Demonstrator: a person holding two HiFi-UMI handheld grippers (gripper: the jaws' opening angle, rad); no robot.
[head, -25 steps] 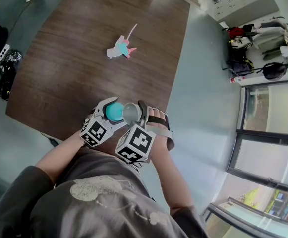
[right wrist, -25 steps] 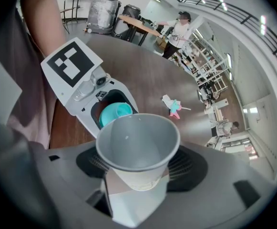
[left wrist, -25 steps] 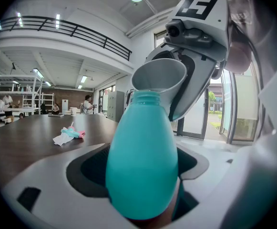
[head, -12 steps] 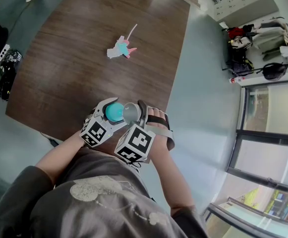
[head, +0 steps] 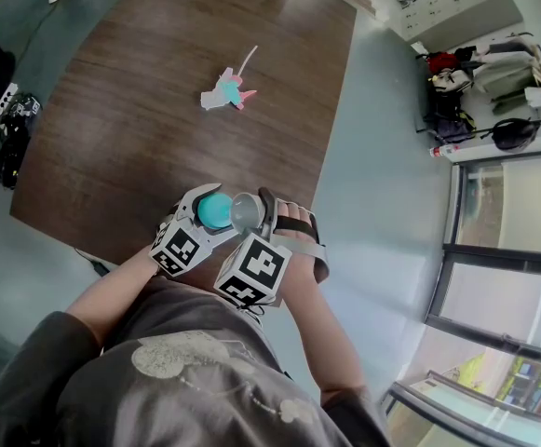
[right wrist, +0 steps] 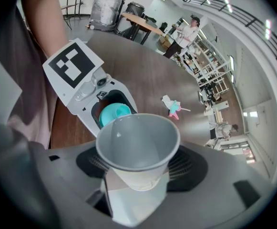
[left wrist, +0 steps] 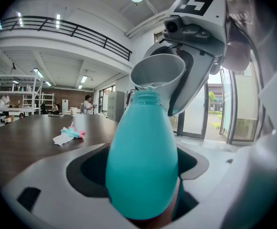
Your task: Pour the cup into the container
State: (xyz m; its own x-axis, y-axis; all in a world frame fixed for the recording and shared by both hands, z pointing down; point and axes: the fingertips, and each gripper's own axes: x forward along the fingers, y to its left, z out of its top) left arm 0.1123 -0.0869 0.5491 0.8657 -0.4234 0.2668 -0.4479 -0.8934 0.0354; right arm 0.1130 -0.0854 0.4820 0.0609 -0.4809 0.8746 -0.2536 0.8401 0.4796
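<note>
Near the table's front edge, my left gripper (head: 207, 214) is shut on a teal bottle (head: 213, 210), the container, held upright with its open neck (left wrist: 147, 97) at the top. My right gripper (head: 251, 214) is shut on a grey paper cup (head: 246, 211), tipped steeply so its rim (left wrist: 157, 73) rests over the bottle's mouth. In the right gripper view the cup (right wrist: 137, 147) fills the middle, its inside looks empty, and the teal bottle mouth (right wrist: 113, 113) shows just beyond its rim.
A dark wooden table (head: 158, 110) lies ahead, with a crumpled white, teal and pink wrapper (head: 227, 89) near its middle. Grey floor (head: 382, 175) runs along the right of the table. People stand far off in the room (left wrist: 87, 105).
</note>
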